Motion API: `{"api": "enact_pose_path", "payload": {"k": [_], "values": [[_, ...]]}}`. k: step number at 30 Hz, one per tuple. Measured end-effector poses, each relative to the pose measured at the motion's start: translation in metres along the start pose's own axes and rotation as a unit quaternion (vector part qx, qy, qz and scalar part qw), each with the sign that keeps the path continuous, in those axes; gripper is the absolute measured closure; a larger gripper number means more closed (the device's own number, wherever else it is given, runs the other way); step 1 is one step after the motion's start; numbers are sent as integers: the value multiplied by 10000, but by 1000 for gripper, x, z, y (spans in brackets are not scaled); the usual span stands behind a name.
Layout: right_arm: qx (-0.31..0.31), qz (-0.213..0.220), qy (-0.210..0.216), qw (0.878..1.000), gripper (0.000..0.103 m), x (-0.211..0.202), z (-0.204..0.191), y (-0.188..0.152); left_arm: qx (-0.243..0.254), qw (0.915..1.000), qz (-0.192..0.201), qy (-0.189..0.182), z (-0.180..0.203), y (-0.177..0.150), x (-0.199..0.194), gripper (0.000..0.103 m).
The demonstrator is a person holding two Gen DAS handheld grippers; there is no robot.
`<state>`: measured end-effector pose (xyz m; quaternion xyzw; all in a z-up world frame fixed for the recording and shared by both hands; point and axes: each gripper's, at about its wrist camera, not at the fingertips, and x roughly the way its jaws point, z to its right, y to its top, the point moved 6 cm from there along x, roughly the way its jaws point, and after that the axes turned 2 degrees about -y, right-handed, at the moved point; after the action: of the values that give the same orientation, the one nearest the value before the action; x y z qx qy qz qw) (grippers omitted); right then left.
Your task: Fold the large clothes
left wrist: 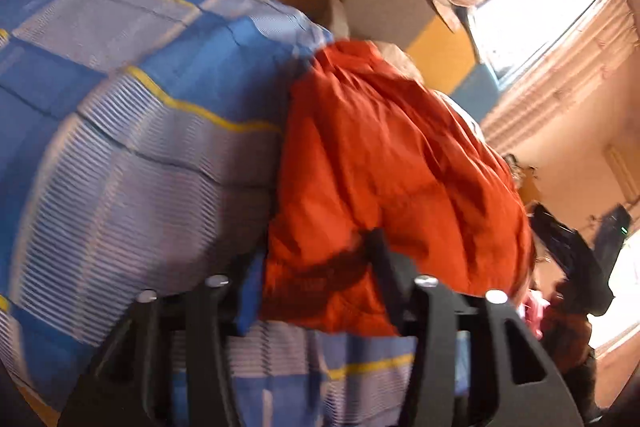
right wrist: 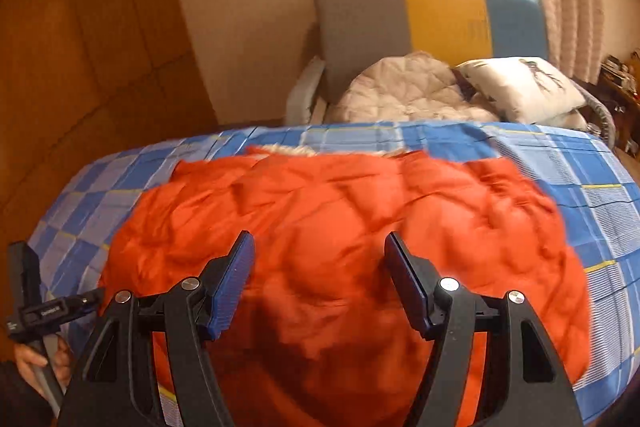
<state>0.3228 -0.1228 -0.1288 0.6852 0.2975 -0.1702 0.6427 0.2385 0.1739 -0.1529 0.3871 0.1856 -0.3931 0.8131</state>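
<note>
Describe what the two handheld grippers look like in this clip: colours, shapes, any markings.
The right gripper has black plastic linkage arms with triangular cut-outs and silver pivot bolts, ending in flat rectangular jaws faced with ribbed blue pads. The left gripper shows the same black arms and silver bolts, with one blue pad visible. In the right wrist view, its black body carries a small white label, unreadable.

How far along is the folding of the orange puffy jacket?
Early stage. The orange quilted jacket lies spread on the blue checked bedsheet, no tidy fold visible. The right gripper hovers open above it; the left gripper reaches its edge, grip unclear. All folds remain.
</note>
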Motion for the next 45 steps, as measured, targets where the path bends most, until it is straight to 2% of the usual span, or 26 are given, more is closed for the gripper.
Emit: {"api": "enact_pose_path", "payload": {"k": [1, 2, 6, 11, 14, 16, 20, 24, 27, 29, 32, 40, 45], "values": [[-26, -73, -10, 10000, 36, 6, -4, -3, -17, 9999, -5, -123, 2, -2, 0, 78], [-87, -152, -94, 9998, 36, 16, -7, -6, -33, 9998, 12, -208, 3, -3, -1, 87], [-107, -511, -314, 9981, 36, 49, -3, -14, 39, 9994, 54, -353, 11, -10, -11, 91], [-161, -922, -476, 9945, 36, 85, 7, -29, 64, 9989, 103, -453, 21, -15, -24, 92], [-137, -1050, -524, 9930, 36, 93, 9, -32, 302, 9993, 172, -122, 29, -11, -35, 88], [-96, -1095, -507, 9926, 36, 89, 7, -32, 558, 9972, 374, 333, 37, -5, -47, 58], [131, -920, -307, 9952, 35, 60, 10, -28, 1015, 9896, 707, 741, 63, 13, -58, 56], [150, -589, -316, 9976, 30, 27, 18, -25, 1242, 9868, 789, 679, 95, 20, -46, 54], [247, -414, -482, 9977, 30, 4, 34, -28, 1459, 9844, 730, 657, 122, 20, -25, 51], [398, -394, -514, 9971, 30, -9, 46, -34, 1473, 9858, 583, 563, 138, 20, -8, 51], [423, -319, -697, 9962, 30, -21, 58, -40, 1586, 9838, 472, 690, 163, 16, 10, 51], [481, -338, -844, 9947, 30, -28, 77, -55, 2155, 9720, 360, 870, 209, 5, 37, 50], [596, -435, -887, 9933, 30, -18, 91, -61, 2310, 9685, 162, 921, 216, 2, 58, 51]]}}
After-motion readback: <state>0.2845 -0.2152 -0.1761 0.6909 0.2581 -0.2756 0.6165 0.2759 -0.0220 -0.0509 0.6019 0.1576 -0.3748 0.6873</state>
